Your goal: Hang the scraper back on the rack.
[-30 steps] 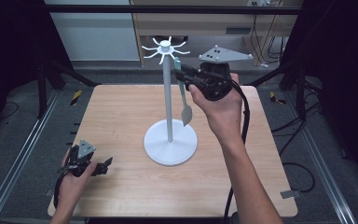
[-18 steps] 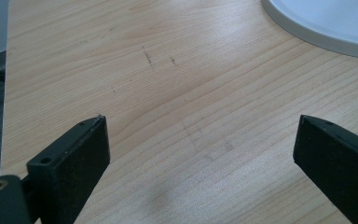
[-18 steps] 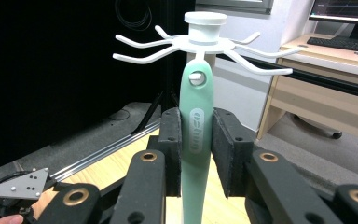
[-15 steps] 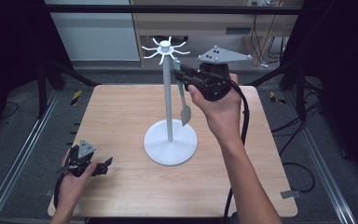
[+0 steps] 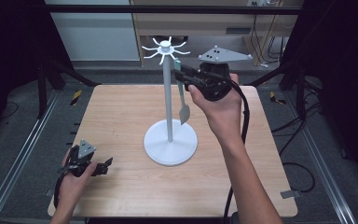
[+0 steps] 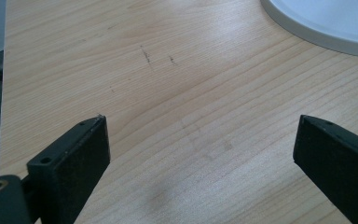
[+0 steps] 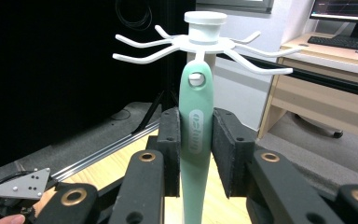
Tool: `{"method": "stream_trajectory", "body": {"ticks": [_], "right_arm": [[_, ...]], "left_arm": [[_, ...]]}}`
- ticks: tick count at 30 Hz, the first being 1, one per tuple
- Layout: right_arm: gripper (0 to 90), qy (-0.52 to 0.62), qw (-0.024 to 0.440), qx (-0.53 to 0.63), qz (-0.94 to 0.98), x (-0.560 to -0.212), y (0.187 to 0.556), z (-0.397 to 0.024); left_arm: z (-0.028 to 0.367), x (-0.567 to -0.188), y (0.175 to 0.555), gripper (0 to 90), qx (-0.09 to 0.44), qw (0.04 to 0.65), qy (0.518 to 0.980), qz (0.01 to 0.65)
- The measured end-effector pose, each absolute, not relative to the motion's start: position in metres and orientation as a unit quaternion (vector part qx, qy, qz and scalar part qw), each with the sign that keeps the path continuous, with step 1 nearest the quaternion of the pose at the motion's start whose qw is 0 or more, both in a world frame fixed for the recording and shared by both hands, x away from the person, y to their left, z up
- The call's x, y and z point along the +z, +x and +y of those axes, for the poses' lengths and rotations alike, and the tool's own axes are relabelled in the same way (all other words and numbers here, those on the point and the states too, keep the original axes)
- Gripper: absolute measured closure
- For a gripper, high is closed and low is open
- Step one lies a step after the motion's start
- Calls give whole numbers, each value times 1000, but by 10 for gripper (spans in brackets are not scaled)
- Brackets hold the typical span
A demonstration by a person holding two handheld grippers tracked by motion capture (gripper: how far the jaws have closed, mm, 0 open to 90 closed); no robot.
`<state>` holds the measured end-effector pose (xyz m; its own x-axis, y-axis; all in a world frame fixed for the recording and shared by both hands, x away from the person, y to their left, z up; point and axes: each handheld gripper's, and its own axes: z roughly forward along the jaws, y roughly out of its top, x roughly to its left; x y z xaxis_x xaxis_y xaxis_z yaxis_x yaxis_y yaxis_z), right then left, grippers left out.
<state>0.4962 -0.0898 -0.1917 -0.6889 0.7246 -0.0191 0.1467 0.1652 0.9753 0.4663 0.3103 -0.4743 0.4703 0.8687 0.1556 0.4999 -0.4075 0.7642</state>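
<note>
A white utensil stand (image 5: 169, 100) with hook arms at its top (image 7: 205, 21) rises from a round base (image 5: 154, 149) at the table's middle. A mint-green-handled utensil (image 5: 182, 91) hangs upright beside the pole, its handle hole (image 7: 196, 79) over one hook. My right gripper (image 5: 181, 72) is raised beside the stand's top, and its pads are shut on the handle (image 7: 196, 135) from both sides. Down at the front left, my left gripper (image 5: 106, 164) rests on the table. Its jaws are open with bare wood between them (image 6: 200, 135).
The wooden table (image 5: 121, 112) sits inside a dark metal frame, with rails (image 5: 18, 154) along both sides. The stand's base edge (image 6: 317, 28) lies ahead and right of the left gripper. A desk (image 7: 326, 79) stands behind the table.
</note>
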Motion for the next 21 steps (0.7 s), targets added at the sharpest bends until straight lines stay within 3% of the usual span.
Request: {"method": "stream_trajectory", "body": {"ticks": [21], "right_arm": [[575,335,267,555,713,-207,488,-120]], "left_arm": [[310,-475,466,34,279,329,792,432]]}}
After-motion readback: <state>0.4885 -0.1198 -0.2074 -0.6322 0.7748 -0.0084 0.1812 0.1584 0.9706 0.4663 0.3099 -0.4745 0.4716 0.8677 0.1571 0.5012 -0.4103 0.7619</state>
